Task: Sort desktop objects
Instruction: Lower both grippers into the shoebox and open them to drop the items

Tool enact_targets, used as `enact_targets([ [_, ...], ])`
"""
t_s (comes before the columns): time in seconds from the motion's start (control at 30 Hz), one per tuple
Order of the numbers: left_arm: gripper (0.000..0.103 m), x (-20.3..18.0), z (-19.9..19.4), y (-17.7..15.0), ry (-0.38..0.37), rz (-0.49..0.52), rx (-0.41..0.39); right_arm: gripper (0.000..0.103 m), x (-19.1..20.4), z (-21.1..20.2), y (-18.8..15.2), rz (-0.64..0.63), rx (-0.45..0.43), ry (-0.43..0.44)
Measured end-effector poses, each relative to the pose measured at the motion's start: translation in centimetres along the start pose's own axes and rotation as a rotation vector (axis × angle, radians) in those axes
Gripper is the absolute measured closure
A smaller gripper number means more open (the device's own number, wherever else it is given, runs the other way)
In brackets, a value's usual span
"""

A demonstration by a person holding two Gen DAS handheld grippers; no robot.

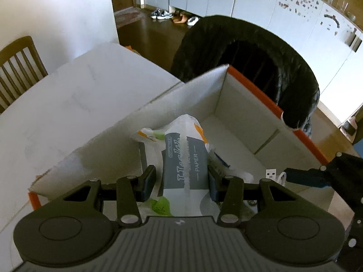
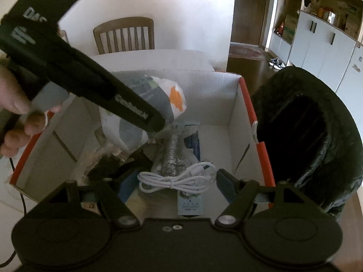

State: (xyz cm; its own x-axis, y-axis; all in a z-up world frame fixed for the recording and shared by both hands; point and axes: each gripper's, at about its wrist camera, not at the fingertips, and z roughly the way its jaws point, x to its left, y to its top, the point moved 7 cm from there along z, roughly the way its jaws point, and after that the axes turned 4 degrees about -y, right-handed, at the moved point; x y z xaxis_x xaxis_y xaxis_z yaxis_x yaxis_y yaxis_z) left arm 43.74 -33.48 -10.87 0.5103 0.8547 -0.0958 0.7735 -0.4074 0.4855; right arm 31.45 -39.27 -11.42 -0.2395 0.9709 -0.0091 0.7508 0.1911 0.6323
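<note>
A white cardboard box with orange rims stands on the white table. My left gripper is over the box with a grey-and-white tissue pack between its fingers; the left pad looks slightly apart from it. In the right wrist view the pack hangs above the box under the left gripper's body. My right gripper is open over a coiled white USB cable inside the box. Crumpled packets lie beneath the cable.
A bin lined with a black bag stands right beside the box. A wooden chair stands at the table's far side. The white table stretches left of the box. White cabinets line the back wall.
</note>
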Motion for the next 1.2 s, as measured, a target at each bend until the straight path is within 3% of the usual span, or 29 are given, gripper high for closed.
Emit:
enact_targets([
  [0.43,0.054,0.3,1.1,-1.0,0.02,0.032,0.031,0.028,0.3,1.7,-0.7,-0.017,0.057,0.009],
  [0.7,0.029,0.5,1.1,-1.2,0.019,0.01,0.026,0.028,0.3,2.4,-1.0,-0.015,0.075,0.011],
  [1.2,0.027,1.2,-0.9,-1.5,-0.003,-0.051,-0.021,0.027,-0.3,2.8,-0.8,0.017,0.095,0.032],
])
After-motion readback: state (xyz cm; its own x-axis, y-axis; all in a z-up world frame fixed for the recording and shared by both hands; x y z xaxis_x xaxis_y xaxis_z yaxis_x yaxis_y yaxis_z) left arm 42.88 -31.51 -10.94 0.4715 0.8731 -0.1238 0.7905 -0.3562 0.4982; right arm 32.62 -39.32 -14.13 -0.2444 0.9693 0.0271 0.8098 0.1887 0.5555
